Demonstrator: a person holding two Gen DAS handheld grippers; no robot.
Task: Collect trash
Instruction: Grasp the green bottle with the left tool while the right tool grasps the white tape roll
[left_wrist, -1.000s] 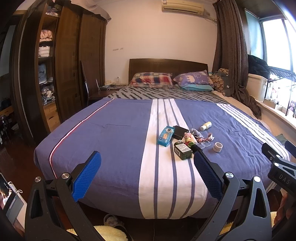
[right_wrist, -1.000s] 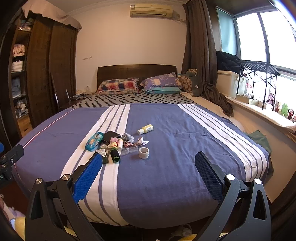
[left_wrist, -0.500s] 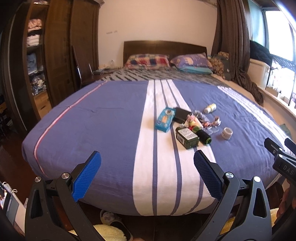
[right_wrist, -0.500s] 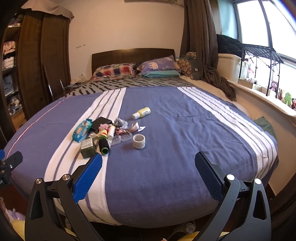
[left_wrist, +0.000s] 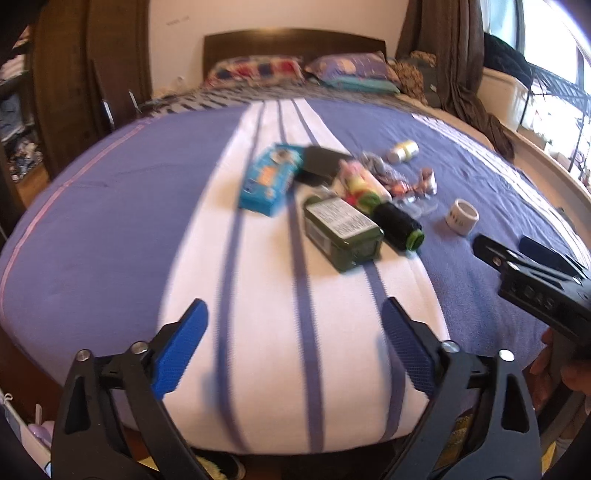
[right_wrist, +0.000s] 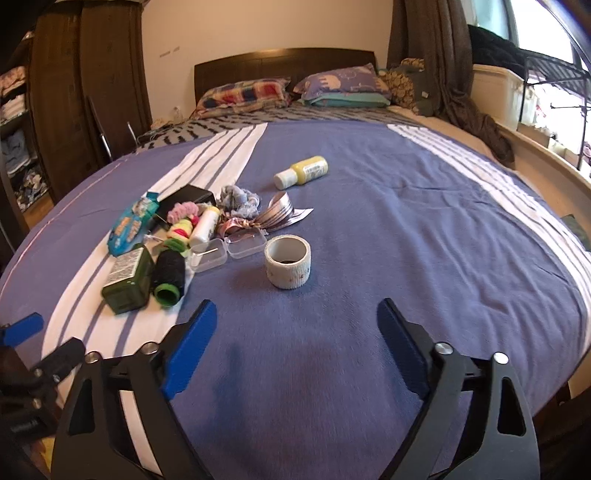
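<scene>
Both the left gripper (left_wrist: 291, 347) and right gripper (right_wrist: 297, 345), jaws wide but just narrowing (nothing between), should settle over the green box (right_wrist: 128, 278) near the bed (right_wrist: 406, 258) foot edge.

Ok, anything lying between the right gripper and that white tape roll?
No. In the right wrist view, only bare blue bedspread separates the open right gripper from the tape roll.

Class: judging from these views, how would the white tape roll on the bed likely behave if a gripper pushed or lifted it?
The white tape roll stands on its flat end, so a push probably slides it. Tipped sideways, its round shape could roll. Hollow core suggests lightness; soft bedding may hinder sliding.
</scene>
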